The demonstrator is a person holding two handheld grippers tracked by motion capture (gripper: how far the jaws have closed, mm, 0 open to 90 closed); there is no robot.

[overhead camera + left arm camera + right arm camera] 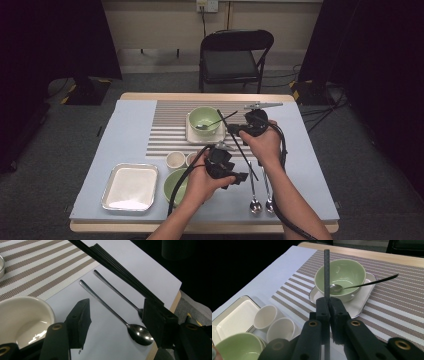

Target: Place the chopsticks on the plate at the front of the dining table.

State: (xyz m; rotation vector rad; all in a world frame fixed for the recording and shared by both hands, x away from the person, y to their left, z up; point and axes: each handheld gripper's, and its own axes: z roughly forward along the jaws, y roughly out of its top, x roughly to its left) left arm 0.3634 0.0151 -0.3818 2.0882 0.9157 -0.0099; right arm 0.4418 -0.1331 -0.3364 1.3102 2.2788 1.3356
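Overhead, high view: green bowl (205, 120) on a square plate (192, 136) on the striped mat (167, 127), a spoon (215, 122) resting in it; two small white cups (175, 160), a second green bowl (176, 186) and a bare metal tray (131, 187) nearer the person.
High view, chopstick: a thin black chopstick (235, 142) runs slantwise through the right gripper (239, 131).
Left gripper view, cup: white, holding nothing.
Left gripper view, spoons: two steel spoons (117, 313) lie side by side on the pale sheet.
Left gripper view, jaws: left gripper (117, 317) released, pads apart, spoons showing between them.
Right gripper view, bowl: a spoon (362, 284) lies in the green bowl (340, 275).
Right gripper view, jaws: right gripper (328, 308) clenched on the chopstick (326, 272), which stands upright, straight, dark and slim.
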